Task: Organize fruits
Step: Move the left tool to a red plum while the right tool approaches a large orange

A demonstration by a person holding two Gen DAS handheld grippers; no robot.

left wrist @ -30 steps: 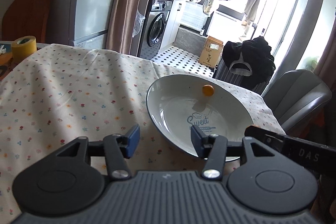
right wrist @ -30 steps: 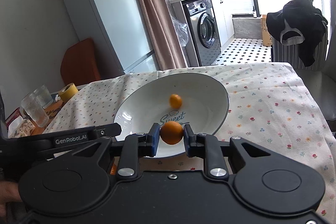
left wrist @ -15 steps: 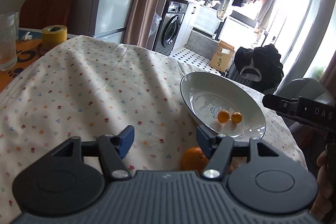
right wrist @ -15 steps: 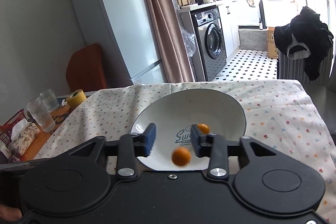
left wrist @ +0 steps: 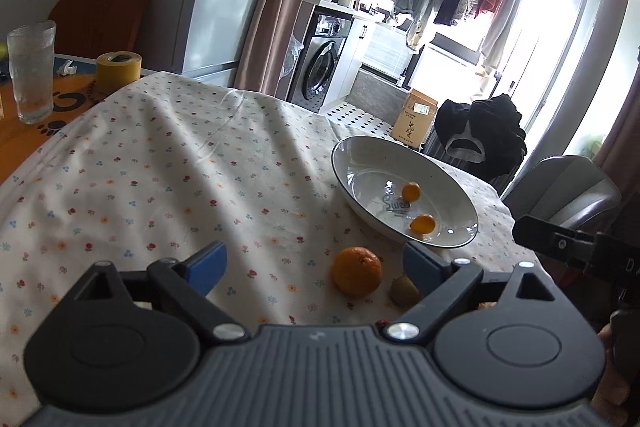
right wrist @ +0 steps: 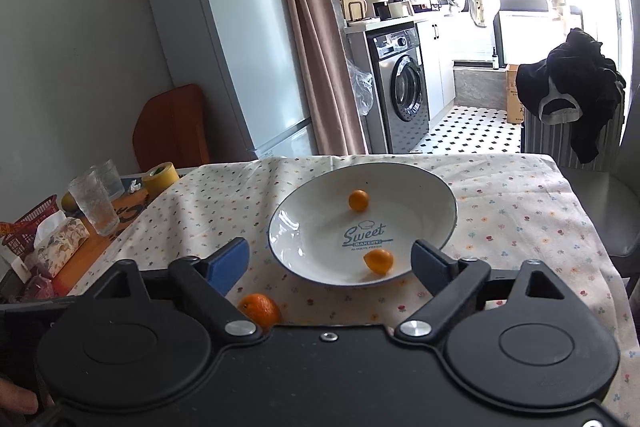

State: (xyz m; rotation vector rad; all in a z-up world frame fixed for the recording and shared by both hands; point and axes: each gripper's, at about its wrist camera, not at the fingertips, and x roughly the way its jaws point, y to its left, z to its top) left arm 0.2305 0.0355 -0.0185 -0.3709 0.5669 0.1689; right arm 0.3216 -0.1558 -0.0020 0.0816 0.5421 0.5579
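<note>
Right wrist view shows your right gripper (right wrist: 330, 259) has just been opening, jaws now wide and empty; the small orange it clamped a second ago lies in the bowl (right wrist: 448, 223) beside another; your left gripper (left wrist: 314, 263) also spread, with the mandarin (left wrist: 357, 271) between its fingers, untouched; a brownish fruit (left wrist: 404, 290) sits half hidden behind its right finger.

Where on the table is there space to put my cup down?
The widest bare stretch is the flowered tablecloth between the yellow tape roll and the plate. More cloth lies bare right of the plate in the right wrist view. It is crowded near the front: a mandarin and a small greenish fruit sit there.
</note>
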